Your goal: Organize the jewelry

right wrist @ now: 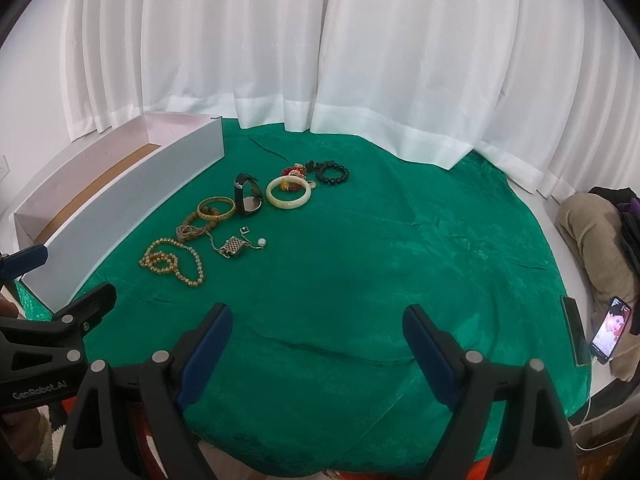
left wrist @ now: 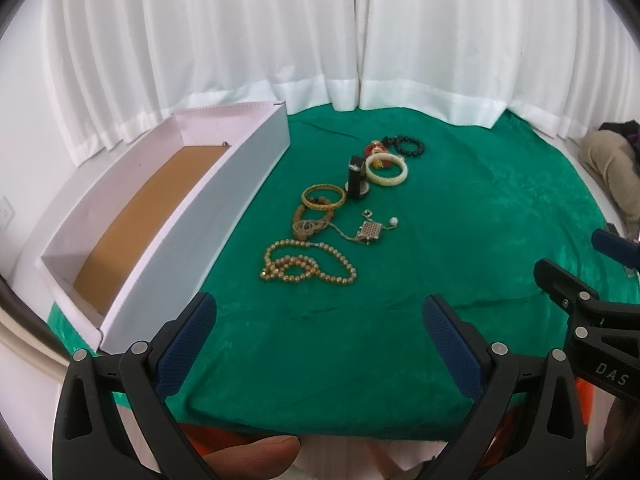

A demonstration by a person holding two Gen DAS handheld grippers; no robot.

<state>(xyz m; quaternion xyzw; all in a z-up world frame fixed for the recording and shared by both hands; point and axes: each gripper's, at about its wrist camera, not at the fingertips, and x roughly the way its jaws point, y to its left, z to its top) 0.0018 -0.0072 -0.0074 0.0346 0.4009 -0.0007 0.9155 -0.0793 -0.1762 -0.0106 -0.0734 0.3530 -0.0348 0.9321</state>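
Green cloth (left wrist: 440,220), white box (left wrist: 208,216) with brown floor, gold bead necklace (left wrist: 308,262), cream bangle (left wrist: 387,171).

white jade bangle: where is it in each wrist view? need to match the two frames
Left wrist: white bangle sits above center, on the green cloth, just right of the black watch.
Right wrist: white bangle sits left of center, upper half, again just right of the black watch.
Shared landmark: the long white box at left.
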